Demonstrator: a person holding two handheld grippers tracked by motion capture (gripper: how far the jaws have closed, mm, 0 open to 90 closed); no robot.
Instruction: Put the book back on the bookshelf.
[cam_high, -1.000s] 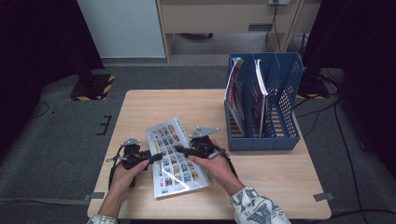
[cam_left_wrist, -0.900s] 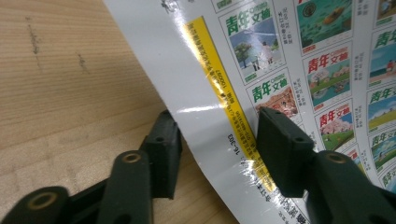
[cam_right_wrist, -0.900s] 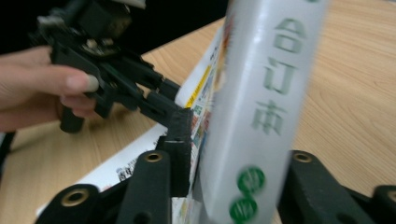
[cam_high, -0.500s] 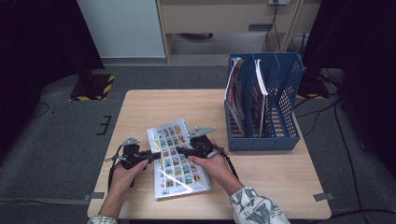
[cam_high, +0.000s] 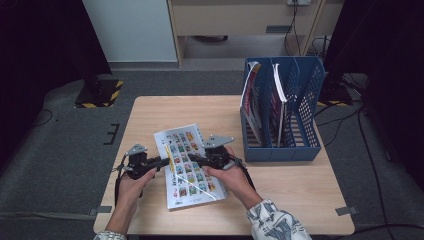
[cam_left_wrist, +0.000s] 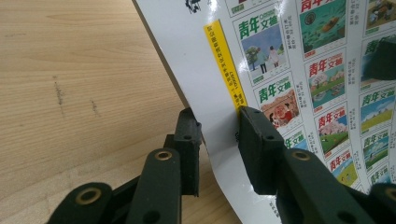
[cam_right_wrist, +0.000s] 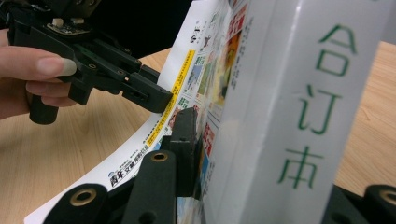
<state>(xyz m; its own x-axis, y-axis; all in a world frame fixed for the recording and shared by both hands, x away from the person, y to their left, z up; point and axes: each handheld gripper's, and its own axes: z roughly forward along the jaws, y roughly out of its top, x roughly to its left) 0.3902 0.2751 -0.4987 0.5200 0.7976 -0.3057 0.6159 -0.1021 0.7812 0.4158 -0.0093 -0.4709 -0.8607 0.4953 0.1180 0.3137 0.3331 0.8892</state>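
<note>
A thick magazine (cam_high: 189, 167) lies on the wooden surface (cam_high: 280, 190), left of a blue file rack (cam_high: 282, 115). The left gripper (cam_high: 162, 161) has just been closing its fingers (cam_left_wrist: 261, 149) on the magazine's raised left edge, with the cover between them; they seem to be pinching it. The right gripper (cam_high: 194, 159) has its fingers (cam_right_wrist: 184, 140) clamped on the magazine's spine side.

The white, picture-covered paper magazine (cam_high: 189, 166) has a glossy, light-catching cover, the pale wooden counter (cam_high: 290, 185) looks smooth and matt, and the blue perforated file rack (cam_high: 300, 112) looks plastic.
</note>
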